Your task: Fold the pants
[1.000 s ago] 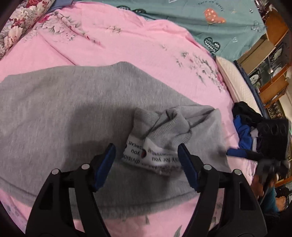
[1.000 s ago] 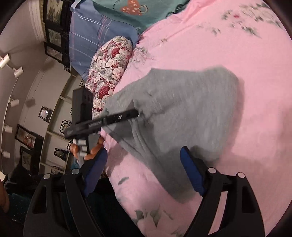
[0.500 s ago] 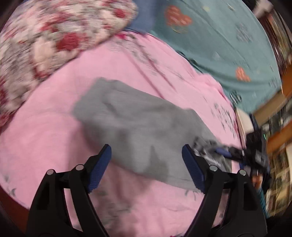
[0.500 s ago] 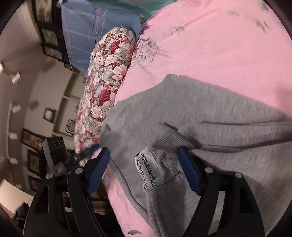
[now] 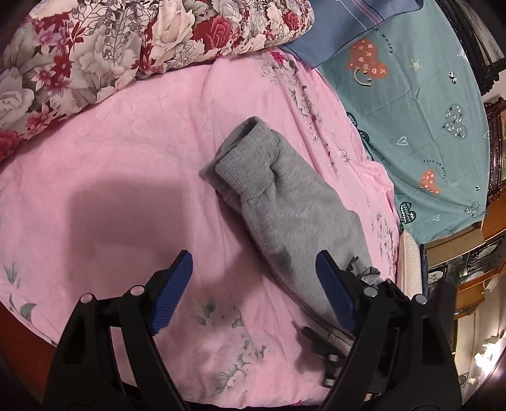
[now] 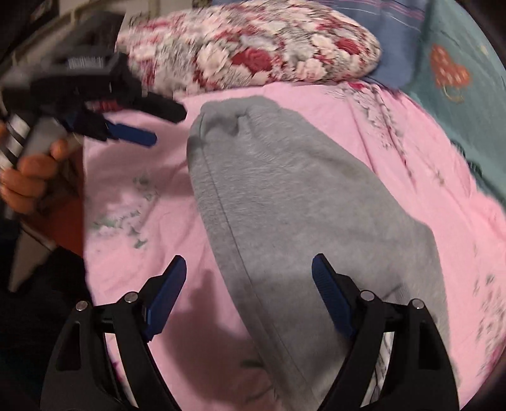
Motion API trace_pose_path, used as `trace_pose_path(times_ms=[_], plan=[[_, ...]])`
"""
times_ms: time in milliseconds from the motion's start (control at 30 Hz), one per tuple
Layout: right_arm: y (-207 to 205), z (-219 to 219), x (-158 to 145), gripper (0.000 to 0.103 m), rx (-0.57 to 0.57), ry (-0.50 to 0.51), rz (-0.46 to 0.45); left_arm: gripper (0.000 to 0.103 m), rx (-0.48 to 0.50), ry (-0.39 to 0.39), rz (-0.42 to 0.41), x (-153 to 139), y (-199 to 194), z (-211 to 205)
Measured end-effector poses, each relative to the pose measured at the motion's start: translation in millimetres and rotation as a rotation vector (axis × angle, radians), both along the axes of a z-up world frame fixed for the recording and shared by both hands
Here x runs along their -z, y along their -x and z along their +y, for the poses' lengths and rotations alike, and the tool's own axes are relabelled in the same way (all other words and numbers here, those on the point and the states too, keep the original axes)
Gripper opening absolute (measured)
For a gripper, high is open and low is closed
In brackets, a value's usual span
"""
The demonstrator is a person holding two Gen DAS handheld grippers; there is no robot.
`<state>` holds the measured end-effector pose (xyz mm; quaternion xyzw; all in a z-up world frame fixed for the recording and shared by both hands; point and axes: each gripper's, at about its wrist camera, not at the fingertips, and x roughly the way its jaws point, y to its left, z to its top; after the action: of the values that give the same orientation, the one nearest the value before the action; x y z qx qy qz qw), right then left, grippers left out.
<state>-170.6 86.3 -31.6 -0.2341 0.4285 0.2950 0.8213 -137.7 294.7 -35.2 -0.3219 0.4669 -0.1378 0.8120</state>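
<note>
The grey sweatpants (image 5: 284, 202) lie folded into a long narrow bundle on the pink bed sheet (image 5: 132, 164), with ribbed cuffs at the far end. My left gripper (image 5: 254, 291) is open and empty, held above the sheet just left of the bundle's near end. In the right wrist view the pants (image 6: 284, 202) run from near to far. My right gripper (image 6: 249, 291) is open and empty above their near part. The left gripper (image 6: 132, 132) also shows there at upper left, held in a hand, open.
A floral pillow (image 5: 126, 41) lies at the head of the pink sheet. A teal blanket with hearts (image 5: 427, 110) and a blue checked cloth (image 5: 348, 25) lie to the right. Wooden furniture (image 5: 468, 253) stands at the far right.
Both grippers have pulled back from the pants and swung round. The label end that the left gripper was over is out of sight, and the pants now lie as a narrow bundle.
</note>
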Motion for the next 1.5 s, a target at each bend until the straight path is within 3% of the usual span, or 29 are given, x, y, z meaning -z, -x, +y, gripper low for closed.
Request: trace_pose_path(times_ms=[100,200,267,333,433,500,633,967,1167,1267,1300,1367,1433,1500], plan=[[1,24,20,0.082,-0.028,0.163,-0.094,0.082,0.008,0.028,-0.004,0,0,3],[0,29,24,0.079,-0.037,0.197,-0.138,0.083,0.010,0.052,-0.007,0,0,4],[-2,30,25,0.063,-0.047,0.223,-0.150,0.083,0.022,0.064,-0.003,0,-2,1],[-5,30,25,0.033,-0.076,0.195,-0.107,0.083,0.040,0.076,0.006,1,-6,-7],[-10,26,19,0.020,-0.074,0.155,-0.065,0.083,0.062,0.088,0.027,4,-13,-20],[-21,15,8,0.017,-0.037,0.080,-0.018,0.083,0.063,0.096,0.042,7,-19,-26],[-38,-1,-10,0.016,0.013,-0.031,0.044,0.083,0.027,0.134,0.067,13,-36,-31],[-35,-3,-9,0.016,0.024,-0.085,0.067,0.083,-0.063,0.190,0.059,27,-66,-33],[-35,-4,-7,0.016,0.024,-0.104,0.080,0.083,-0.111,0.191,0.028,31,-74,-34],[-36,-6,-6,0.017,0.027,-0.116,0.085,0.080,-0.109,0.148,0.021,30,-76,-39],[-36,-5,-5,0.017,0.028,-0.115,0.085,0.074,-0.107,0.132,0.016,29,-77,-40],[-35,-5,-4,0.020,0.026,-0.113,0.095,0.067,-0.103,0.096,0.013,29,-78,-42],[-36,-9,-7,0.042,0.038,-0.135,0.118,0.061,-0.105,0.087,0.016,31,-79,-42],[-35,-25,-17,0.053,0.079,-0.185,0.128,0.056,-0.104,0.085,0.022,33,-81,-40]])
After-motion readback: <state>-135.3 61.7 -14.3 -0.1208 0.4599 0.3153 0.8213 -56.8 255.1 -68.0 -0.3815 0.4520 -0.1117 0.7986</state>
